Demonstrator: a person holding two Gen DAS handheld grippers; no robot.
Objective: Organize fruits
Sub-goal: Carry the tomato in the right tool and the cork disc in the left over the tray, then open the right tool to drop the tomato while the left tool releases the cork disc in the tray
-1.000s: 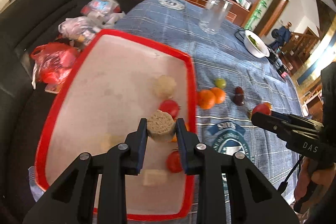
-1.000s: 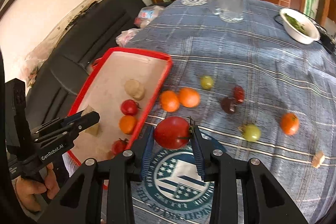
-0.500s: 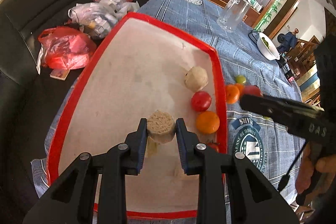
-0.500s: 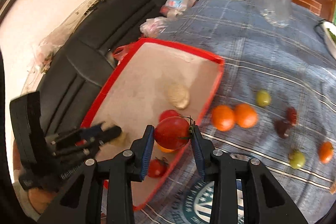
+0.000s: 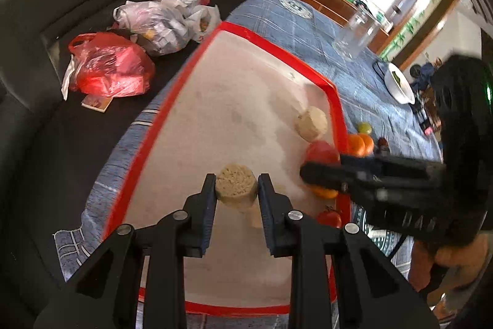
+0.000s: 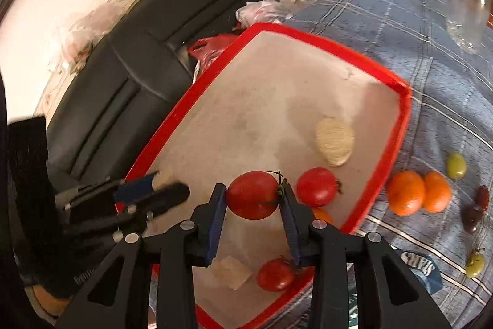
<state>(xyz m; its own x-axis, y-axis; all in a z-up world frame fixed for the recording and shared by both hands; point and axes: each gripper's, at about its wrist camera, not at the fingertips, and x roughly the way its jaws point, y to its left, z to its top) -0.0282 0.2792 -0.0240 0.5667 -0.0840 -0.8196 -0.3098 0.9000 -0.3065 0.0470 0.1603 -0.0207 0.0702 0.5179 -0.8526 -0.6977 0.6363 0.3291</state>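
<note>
Left gripper (image 5: 236, 190): jaws clenched on a beige puffed cake (image 5: 236, 185), pads on its two flat-cut flanks so the round face looks up; held clear above the red-rimmed tray (image 5: 277, 43), over its near half; judged ready to be set down there.
Right gripper (image 6: 252, 199): jaws grasping a large red tomato (image 6: 252, 195) across its middle, stem turned towards the right-hand pad; it hangs above the tray's near-right part, not resting on it.
Tray contents: second beige cake (image 6: 335, 141) close inside the right rim; a loose red tomato (image 6: 316, 186) just beside the held one; an orange fruit (image 6: 322, 214) mostly hidden behind the right jaw; a small red tomato (image 6: 275, 274) and a pale wafer piece (image 6: 231, 271) at the near-right corner.
Open room in tray: the whole far half and the left side lie bare; judged the safer drop zone, since the right rim is crowded and round fruit may roll into its neighbours.
Tray placing: sits on the left edge of the tabletop (image 6: 431, 30), its left rim right at the cloth's drop towards the black sofa (image 6: 129, 57); little margin on that side.
Still outside: two oranges (image 6: 416, 195) touching each other just past the right rim; a green fruit (image 6: 456, 165), dark fruits (image 6: 476, 210) and another green one (image 6: 474, 264) further towards the right edge.
Hazards: both grippers work near each other over the same corner; a clear glass jug (image 6: 468, 11) stands at the far side, well apart.
</note>
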